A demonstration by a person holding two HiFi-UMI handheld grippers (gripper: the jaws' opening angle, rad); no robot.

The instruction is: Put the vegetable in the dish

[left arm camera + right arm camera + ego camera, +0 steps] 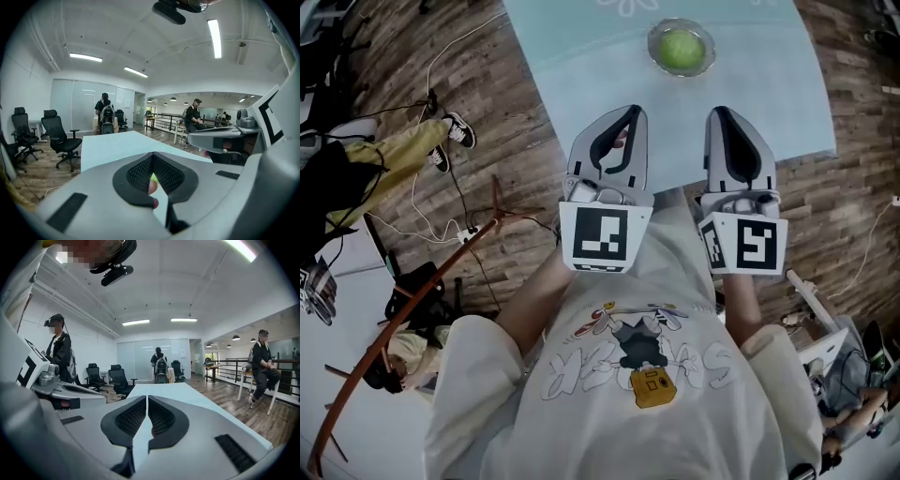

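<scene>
Green vegetable (681, 49) is sitting in the glass dish (653, 45) far up the desk (581, 80), while the left gripper (628, 112) and right gripper (720, 114) are hovering near the desk's close edge, both jaws together and empty.

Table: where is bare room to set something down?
Bare table lies between the dish and the left gripper and right gripper, and left of the dish. Crowded only at the dish, which holds the vegetable.

A green vegetable (682, 49) in a clear glass dish (653, 44) lies beyond the pale grey left claw (630, 111) and right claw (719, 112) (black mesh-patterned pads (140, 174), black-and-white square markers (605, 234)), on a pale blue desk (581, 75).
</scene>
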